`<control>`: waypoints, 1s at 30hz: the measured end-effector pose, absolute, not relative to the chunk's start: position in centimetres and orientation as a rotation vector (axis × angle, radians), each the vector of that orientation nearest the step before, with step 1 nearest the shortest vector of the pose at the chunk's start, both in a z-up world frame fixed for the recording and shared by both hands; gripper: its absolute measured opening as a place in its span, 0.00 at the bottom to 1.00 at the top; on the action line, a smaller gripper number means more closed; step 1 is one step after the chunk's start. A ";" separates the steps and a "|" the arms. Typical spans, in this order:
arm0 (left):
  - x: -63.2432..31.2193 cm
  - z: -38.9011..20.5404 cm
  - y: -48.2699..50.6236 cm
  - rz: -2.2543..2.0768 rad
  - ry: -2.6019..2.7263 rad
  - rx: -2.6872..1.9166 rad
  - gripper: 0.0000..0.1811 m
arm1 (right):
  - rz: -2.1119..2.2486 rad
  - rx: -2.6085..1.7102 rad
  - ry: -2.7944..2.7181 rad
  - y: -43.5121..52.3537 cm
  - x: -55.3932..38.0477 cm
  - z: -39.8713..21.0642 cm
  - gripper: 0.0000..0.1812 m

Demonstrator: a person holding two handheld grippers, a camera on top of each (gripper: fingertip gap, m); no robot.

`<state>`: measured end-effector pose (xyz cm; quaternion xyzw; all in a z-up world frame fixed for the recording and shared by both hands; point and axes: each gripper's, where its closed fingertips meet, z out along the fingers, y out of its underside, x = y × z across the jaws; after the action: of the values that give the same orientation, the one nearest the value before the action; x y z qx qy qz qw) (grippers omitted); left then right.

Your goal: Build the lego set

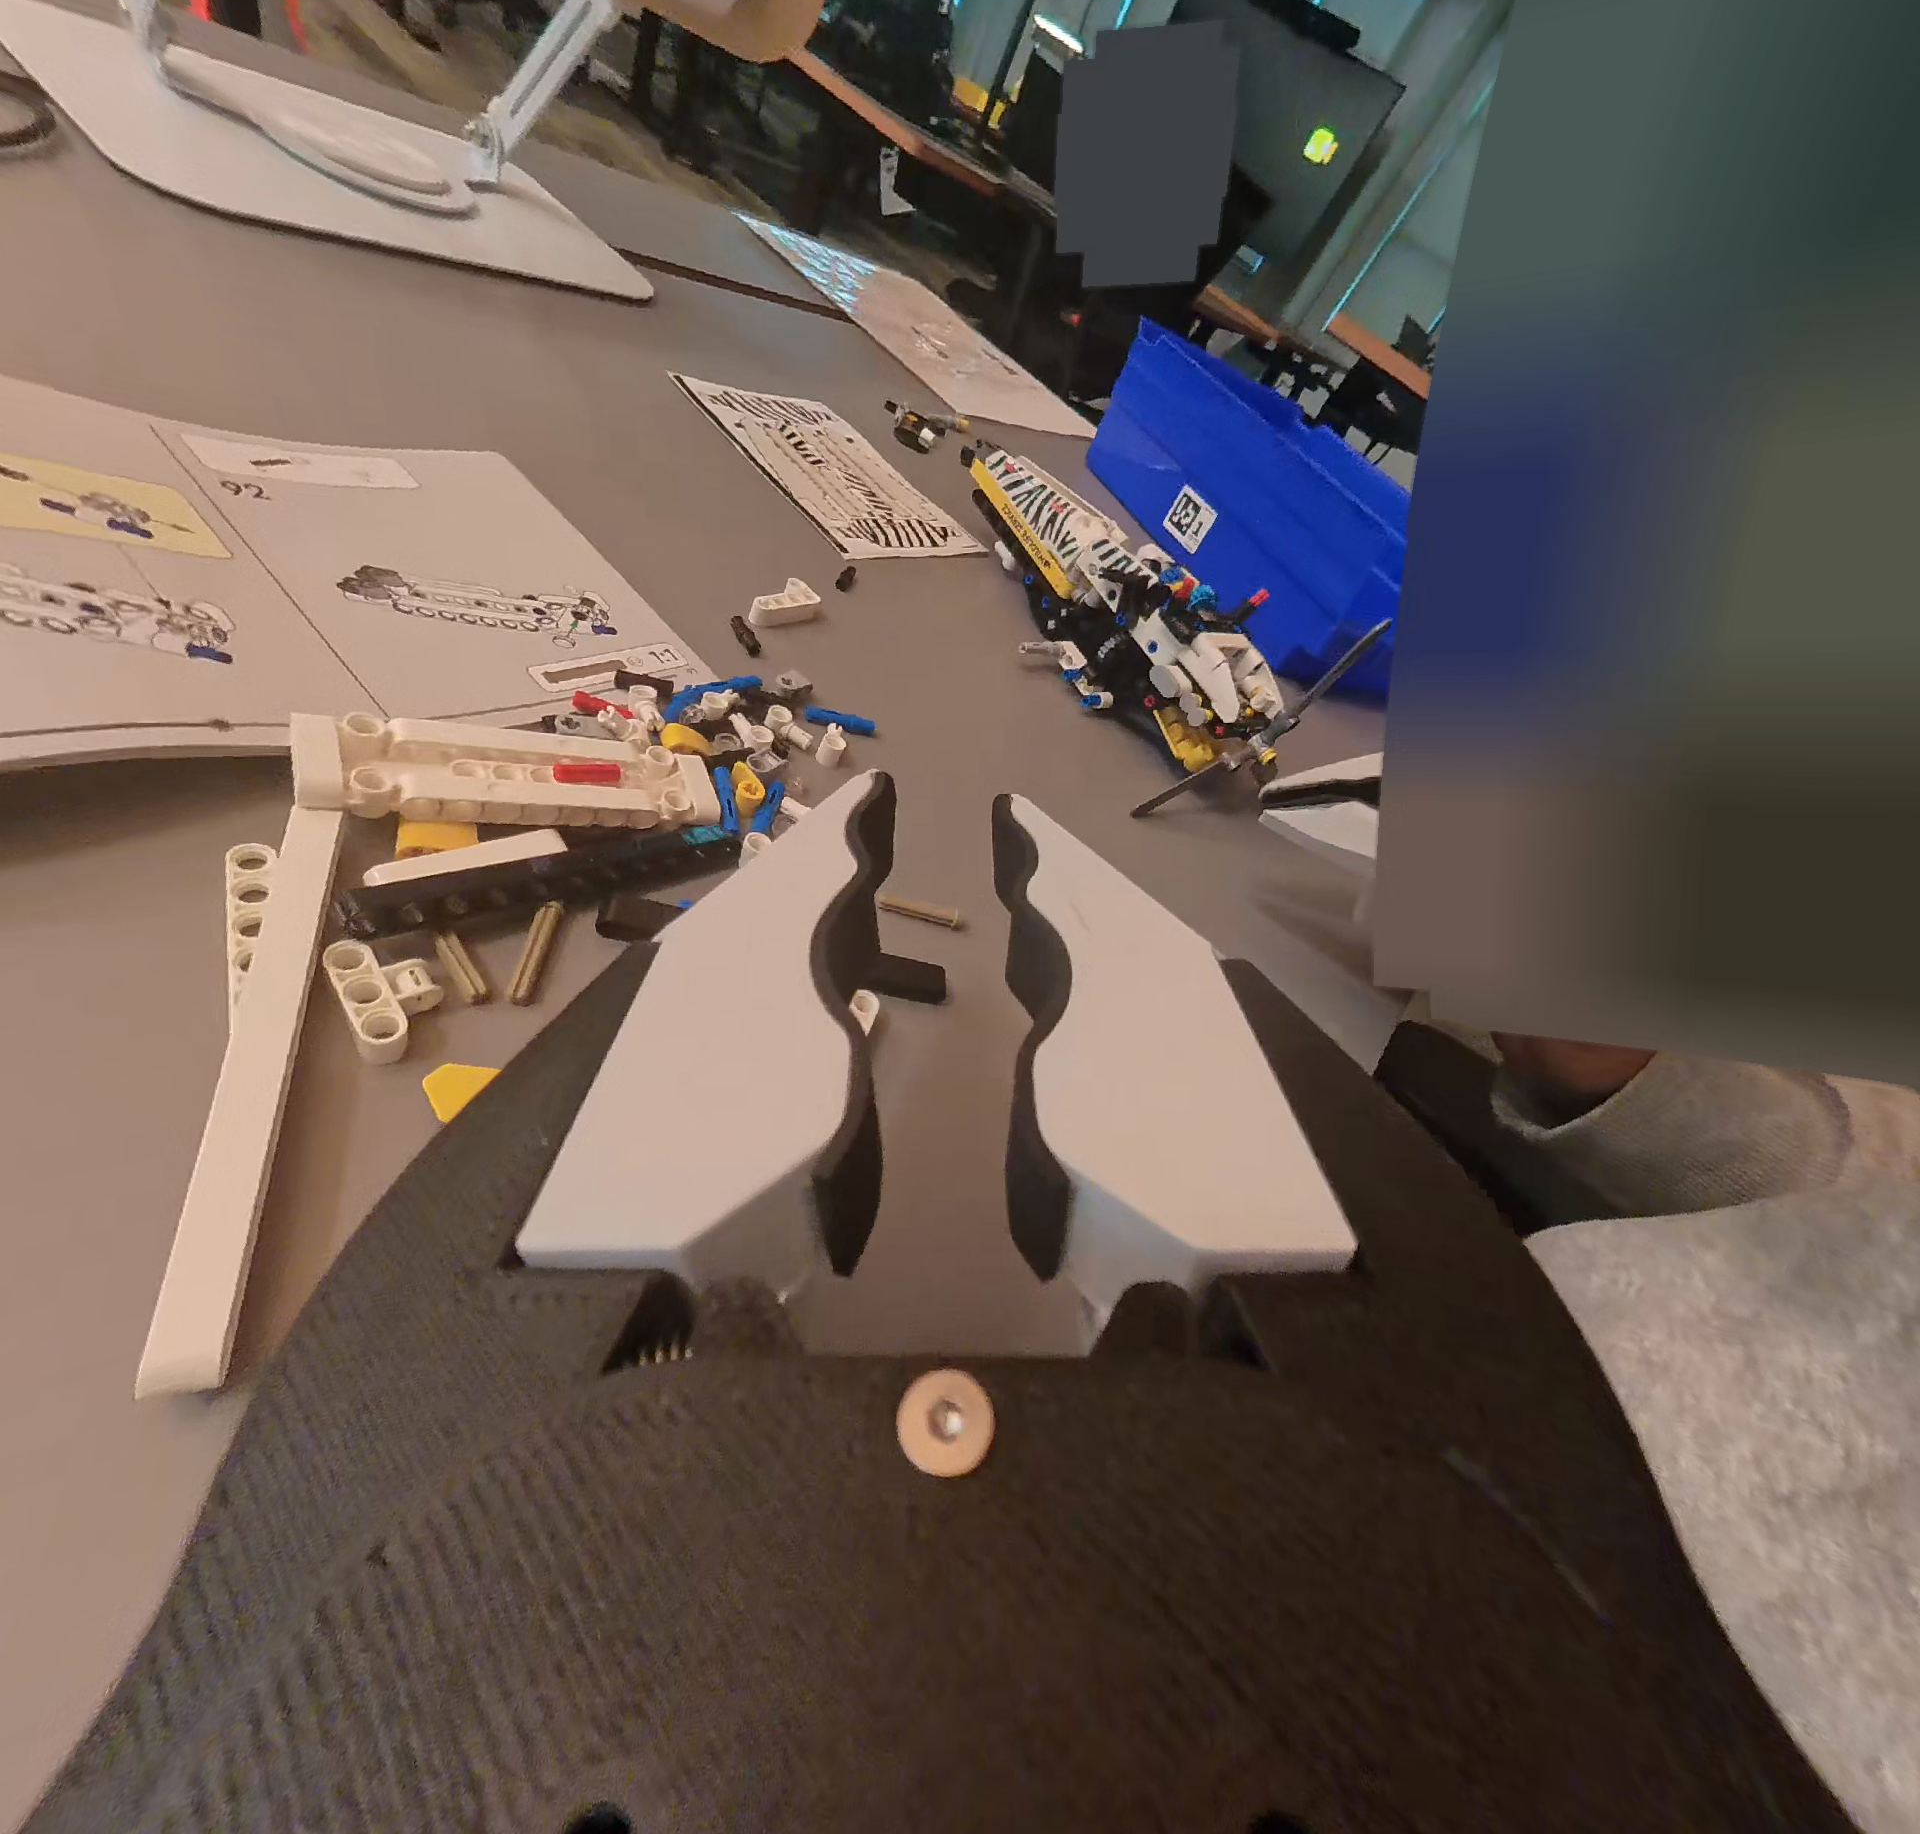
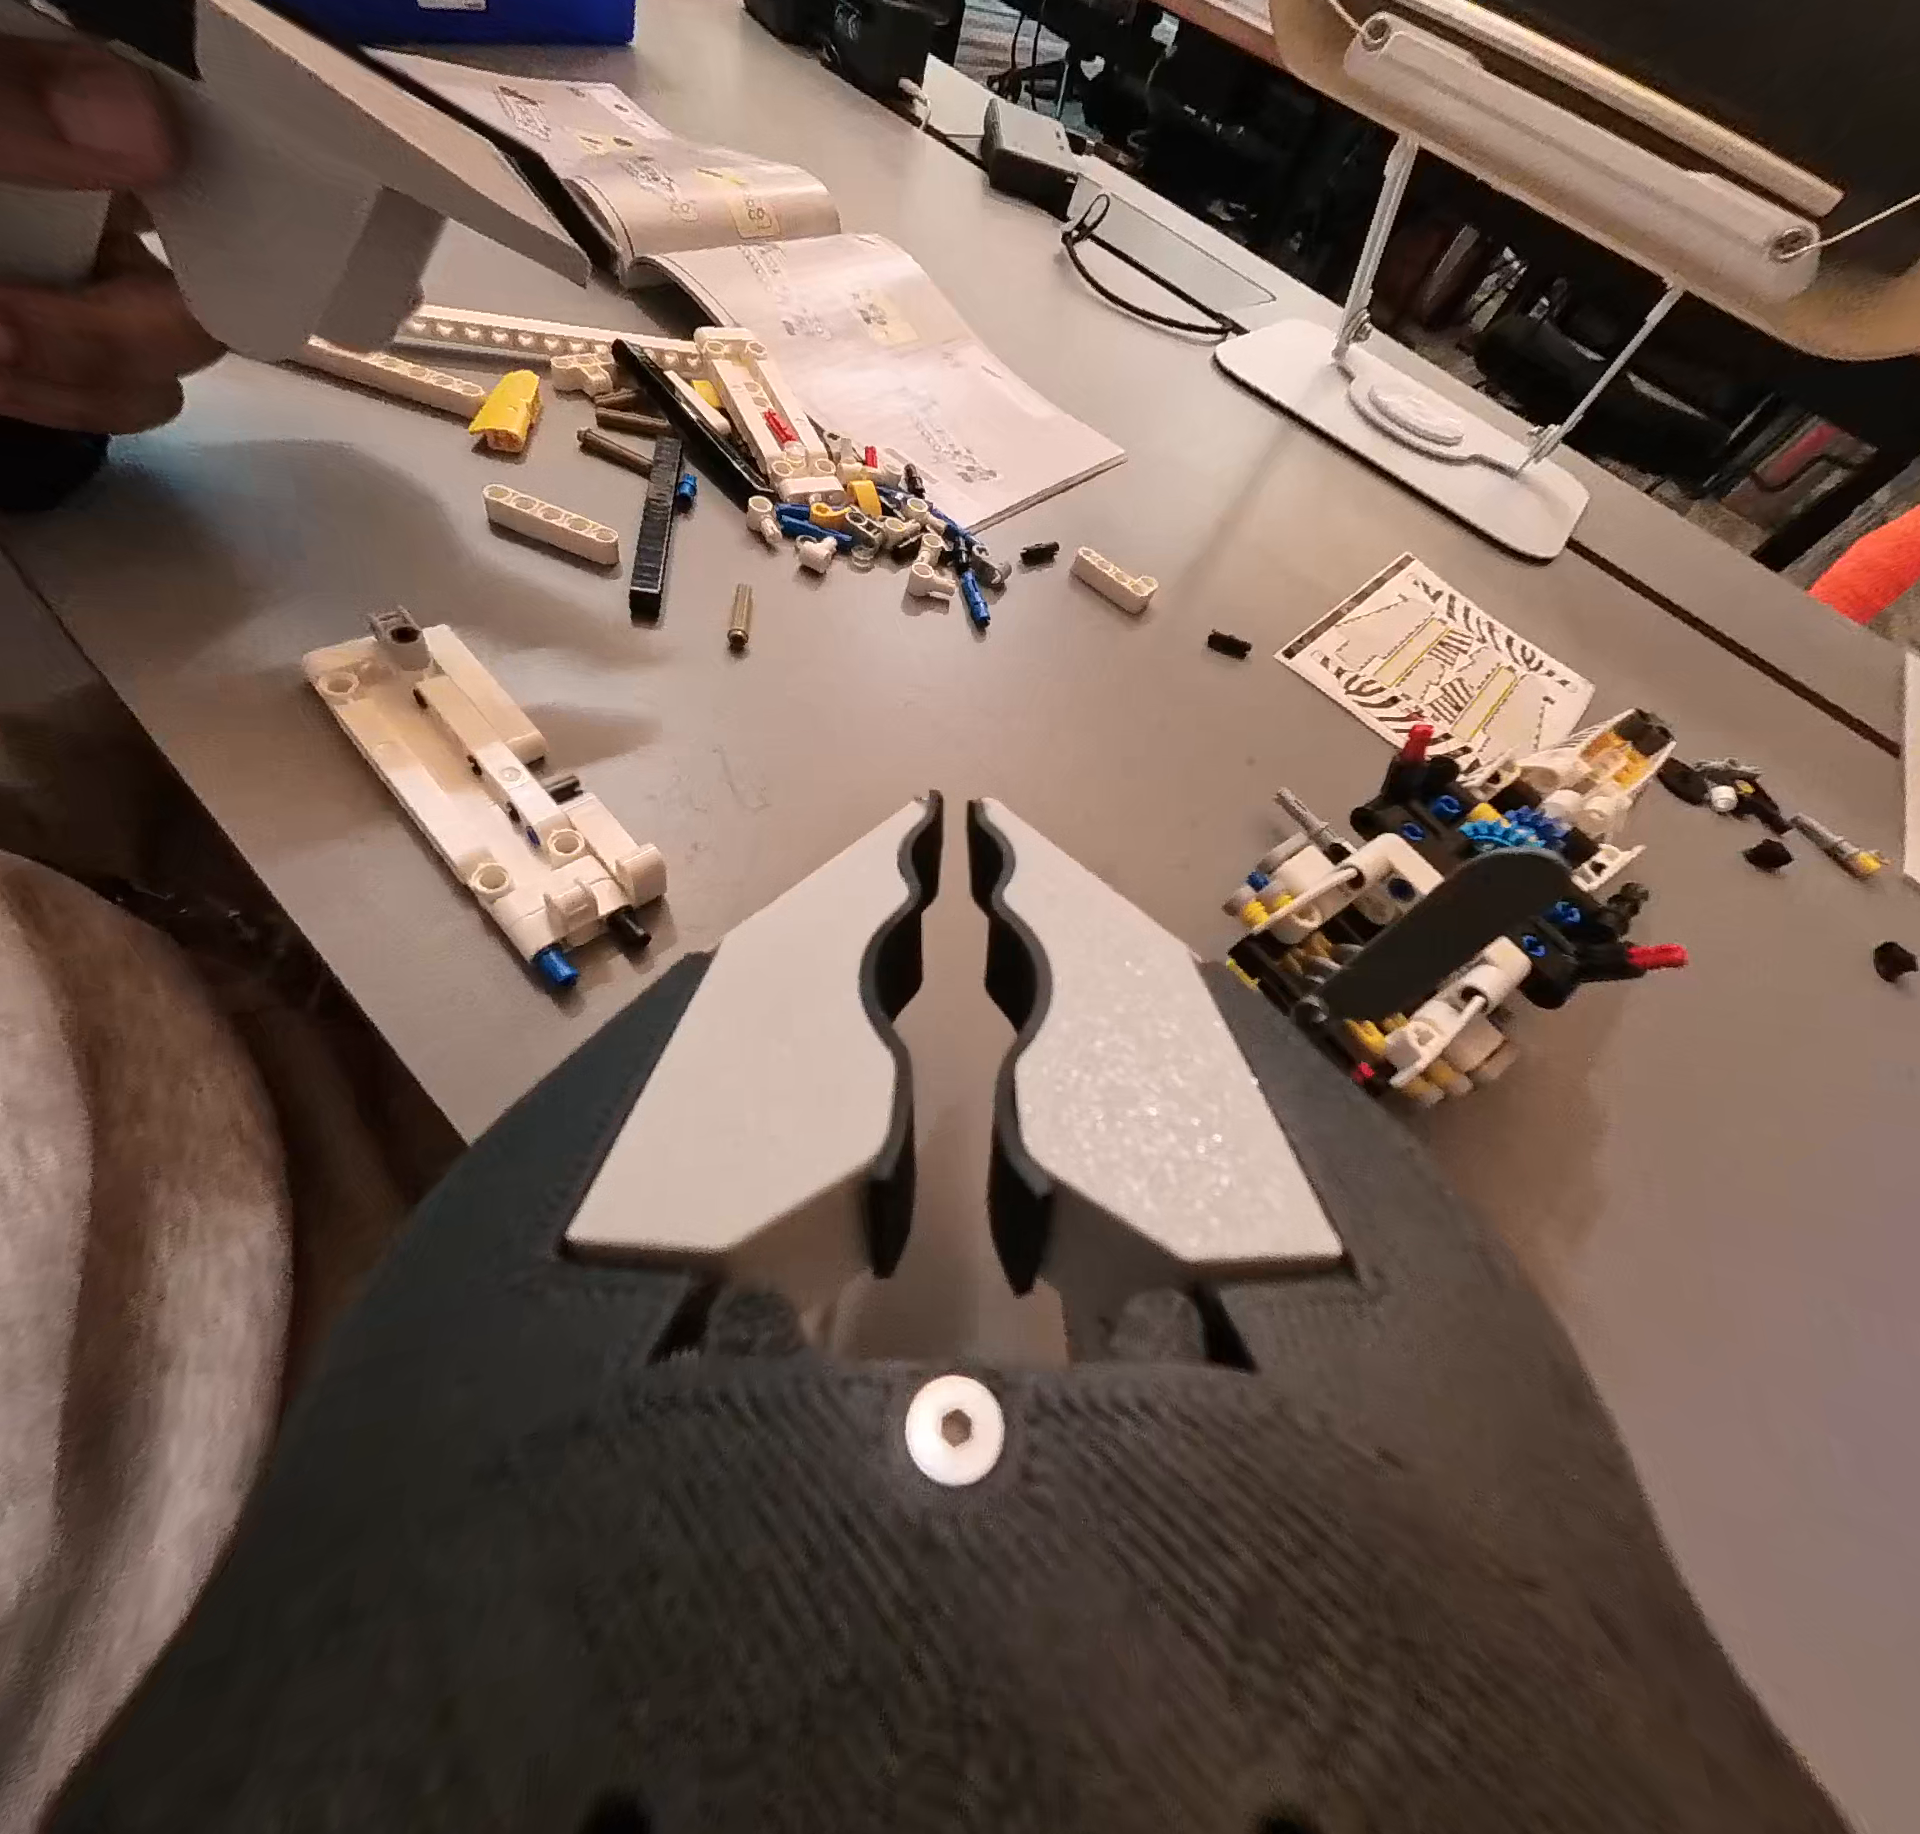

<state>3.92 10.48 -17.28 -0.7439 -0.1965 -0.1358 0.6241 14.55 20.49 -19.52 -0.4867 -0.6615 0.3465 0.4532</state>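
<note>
My left gripper [image 1: 943, 797] is open and empty, low over the grey table [image 1: 520, 361]. A tan axle [image 1: 920, 911] and a black pin [image 1: 906, 979] lie on the table between its fingers. A pile of small loose parts [image 1: 727, 735] and a white panel assembly [image 1: 499, 771] lie just left of it. My right gripper [image 2: 954, 805] is shut with only a thin slit between the tips, and holds nothing. A white subassembly [image 2: 488, 797] lies to its left. The part-built model [image 2: 1455, 911] stands to its right and also shows in the left wrist view [image 1: 1122, 621].
An open instruction booklet [image 1: 312, 579] and a sticker sheet [image 1: 831, 475] lie on the table. A blue bin [image 1: 1247, 517] stands at the far edge. A lamp base [image 2: 1423, 423] sits at the back. A long white beam [image 1: 249, 1057] and a black beam [image 1: 540, 880] lie at the left. The tips of one gripper are about 15 cm away from the tips of the other. It is some 10 cm from my right tips to the white subassembly [image 2: 488, 797].
</note>
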 end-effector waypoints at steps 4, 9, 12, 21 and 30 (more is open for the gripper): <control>3.7 -17.5 10.6 -0.350 -0.473 -1.705 0.08 | 0.873 -1.213 -1.636 20.5 14.6 -19.5 0.01; 3.8 -17.3 10.6 -0.340 -0.465 -1.697 0.08 | 0.882 -1.219 -1.641 20.5 14.6 -19.6 0.00; 3.8 -17.2 10.6 -0.344 -0.462 -1.692 0.08 | 0.881 -1.215 -1.639 20.5 14.6 -19.5 0.00; 4.0 -17.1 10.6 -0.353 -0.452 -1.686 0.08 | 0.880 -1.209 -1.637 20.4 14.6 -19.5 0.00; 3.9 -17.1 10.6 -0.401 -0.461 -1.667 0.08 | 0.878 -1.232 -1.641 20.6 14.5 -19.7 0.00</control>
<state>3.93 10.61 -17.07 -0.7281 -0.2015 -0.1751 0.6313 14.53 20.59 -19.66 -0.4959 -0.6604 0.3533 0.4393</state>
